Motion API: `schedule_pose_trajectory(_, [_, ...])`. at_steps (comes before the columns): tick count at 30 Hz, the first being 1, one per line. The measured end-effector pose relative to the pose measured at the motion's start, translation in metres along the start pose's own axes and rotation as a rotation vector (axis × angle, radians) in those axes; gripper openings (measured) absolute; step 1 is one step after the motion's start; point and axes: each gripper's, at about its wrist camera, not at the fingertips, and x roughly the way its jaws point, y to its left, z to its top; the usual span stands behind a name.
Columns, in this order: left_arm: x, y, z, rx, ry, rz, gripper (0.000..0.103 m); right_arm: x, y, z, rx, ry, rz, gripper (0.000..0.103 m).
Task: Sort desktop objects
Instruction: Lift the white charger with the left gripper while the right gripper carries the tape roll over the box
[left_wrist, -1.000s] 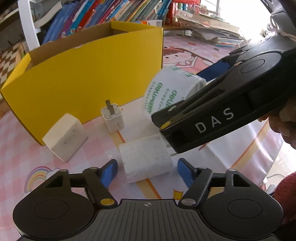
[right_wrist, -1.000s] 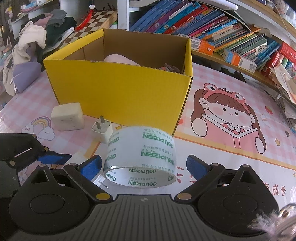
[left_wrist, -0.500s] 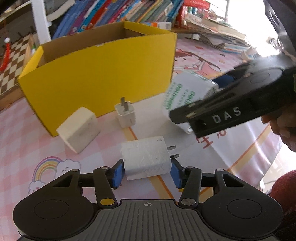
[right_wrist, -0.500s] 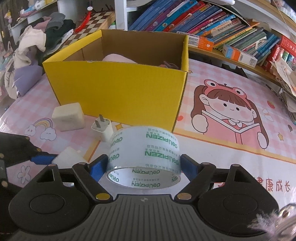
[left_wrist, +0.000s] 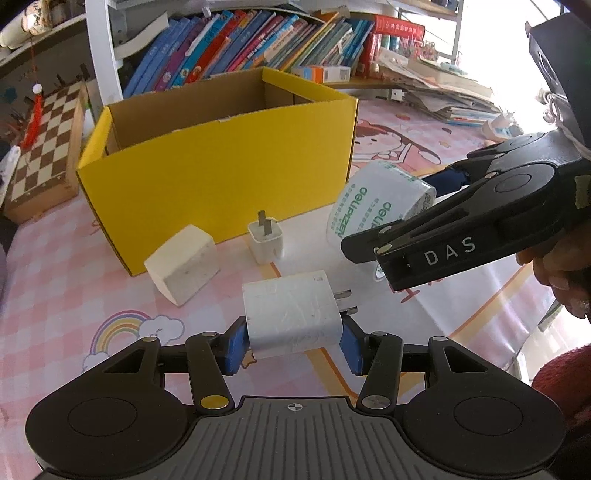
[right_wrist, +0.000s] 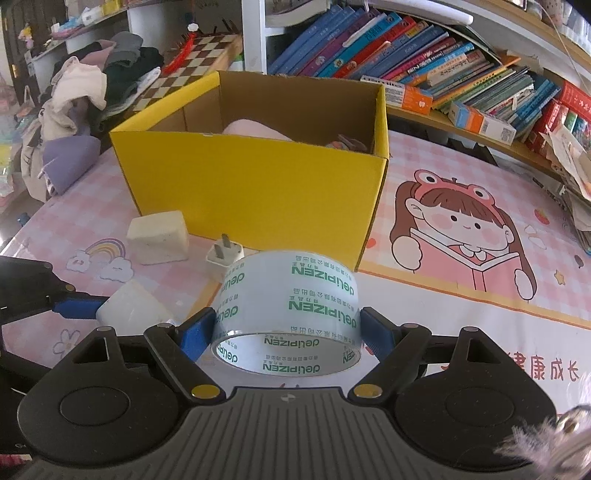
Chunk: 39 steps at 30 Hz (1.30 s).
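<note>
My left gripper (left_wrist: 293, 341) is shut on a white charger block (left_wrist: 291, 312), its prongs pointing right, held just above the table. My right gripper (right_wrist: 286, 332) is shut on a clear tape roll (right_wrist: 290, 299) with green print; the roll also shows in the left wrist view (left_wrist: 373, 210), lifted and tilted. The yellow cardboard box (left_wrist: 221, 173) stands open behind, also in the right wrist view (right_wrist: 258, 192), with pink items inside. A small white plug adapter (left_wrist: 265, 240) and a white eraser block (left_wrist: 183, 264) lie in front of the box.
The table has a pink cartoon cloth (right_wrist: 461, 229). Bookshelves (right_wrist: 406, 66) run along the back. A chessboard (left_wrist: 44, 144) lies left of the box, and clothes (right_wrist: 85, 96) are piled at far left. Stacked papers (left_wrist: 443, 92) lie at back right.
Both grippers closed from open onto their objects, the left on the charger block and the right on the tape roll, and both have lifted them slightly off the table.
</note>
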Motion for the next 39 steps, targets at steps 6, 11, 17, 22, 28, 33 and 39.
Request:
schedule_pose_trajectory(6, [-0.007,0.004,-0.002,-0.004,-0.018,0.005,0.050,-0.004,0.006,0.000,-0.005,-0.006,-0.006,0.083])
schedule_pose_trajectory(11, [-0.014,0.008,-0.004,-0.009,-0.037,0.001,0.050,-0.010,0.012,0.000,-0.013,-0.021,-0.015,0.083])
schedule_pose_trajectory(17, [-0.020,0.009,-0.002,0.002,-0.045,-0.005,0.050,-0.015,0.015,0.000,0.000,-0.040,-0.023,0.083])
schedule_pose_trajectory(22, [-0.029,0.008,0.005,0.016,-0.083,-0.012,0.050,-0.025,0.015,0.004,0.001,-0.077,-0.029,0.083])
schedule_pose_trajectory(28, [-0.042,0.007,0.018,0.017,-0.142,-0.021,0.050,-0.040,0.011,0.016,0.011,-0.138,-0.021,0.083])
schedule_pose_trajectory(33, [-0.053,0.009,0.031,0.018,-0.194,-0.018,0.050,-0.051,0.007,0.028,0.018,-0.194,-0.002,0.083])
schedule_pose_trajectory(39, [-0.064,0.010,0.047,0.035,-0.258,0.002,0.050,-0.061,-0.001,0.044,0.027,-0.264,0.012,0.083])
